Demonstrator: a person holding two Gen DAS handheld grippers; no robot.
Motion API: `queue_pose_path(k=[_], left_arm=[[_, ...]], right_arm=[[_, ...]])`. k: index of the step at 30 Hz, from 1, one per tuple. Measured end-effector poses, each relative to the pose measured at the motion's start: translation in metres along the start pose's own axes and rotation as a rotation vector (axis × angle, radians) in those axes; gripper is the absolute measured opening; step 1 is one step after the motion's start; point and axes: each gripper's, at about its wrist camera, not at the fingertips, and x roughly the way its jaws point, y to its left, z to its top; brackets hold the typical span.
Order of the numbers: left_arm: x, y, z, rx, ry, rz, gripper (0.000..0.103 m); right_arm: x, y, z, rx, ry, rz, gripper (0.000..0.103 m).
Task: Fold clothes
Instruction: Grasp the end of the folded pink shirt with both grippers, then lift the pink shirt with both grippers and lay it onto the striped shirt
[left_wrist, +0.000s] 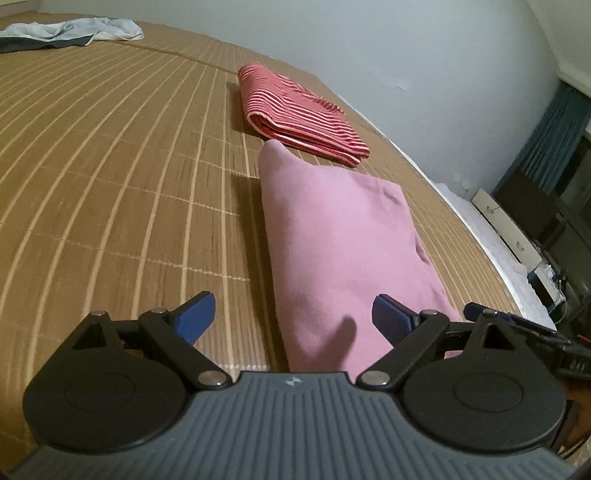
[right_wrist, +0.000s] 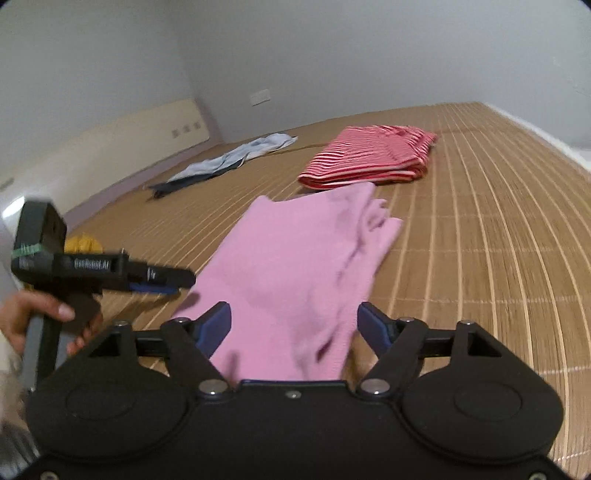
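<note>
The pink garment (left_wrist: 332, 236) lies folded on the woven bamboo mat (left_wrist: 110, 184) that covers the bed, and it serves as the marker for everything else here. In the left wrist view it is a smooth, thick rectangle with one corner peaking up at its far end; in the right wrist view its far edge looks looser, with a few rumpled flaps, though that picture is blurred. The left gripper (left_wrist: 295, 321) hovers over the near end of the pink garment with its jaws spread wide, one blue pad over the cloth and the other over bare mat to the side, gripping nothing. The right gripper (right_wrist: 293, 325) is also at the near end of the pink garment, jaws apart with the cloth lying between the blue pads; the pads do not appear to press on it. From the right wrist view, the left gripper shows from the side, just beside the pink garment's near corner, held by a hand (right_wrist: 33, 317). Just beyond the pink garment's far end sits a red striped garment (left_wrist: 299, 110), folded flat, close to it. Well beyond the pink garment, near the far wall, lies a loose heap of pale blue and dark clothes (right_wrist: 229, 158), unfolded. A small yellow item (right_wrist: 83, 243) sits behind the left gripper, too hidden to identify.
</note>
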Motion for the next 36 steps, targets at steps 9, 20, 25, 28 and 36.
queue_pose_path(k=[9, 20, 25, 28, 36], left_arm=[[0.023, -0.002, 0.004, -0.059, -0.042, -0.055, 0.095], [0.040, -0.007, 0.014, -0.082, -0.029, -0.015, 0.057], [0.035, -0.008, 0.015, -0.064, -0.036, -0.018, 0.043], [0.025, -0.014, 0.014, -0.012, -0.034, -0.006, 0.039], [-0.022, -0.044, 0.045, 0.107, -0.099, 0.051, 0.039]], right_arm=[[0.042, -0.049, 0.015, 0.241, -0.008, 0.053, 0.077], [0.087, -0.060, 0.022, 0.280, 0.007, 0.154, 0.041], [0.090, -0.062, 0.019, 0.300, 0.016, 0.189, 0.030], [0.086, -0.061, 0.019, 0.318, 0.006, 0.212, 0.027], [0.069, -0.038, 0.043, 0.314, -0.021, 0.277, 0.026]])
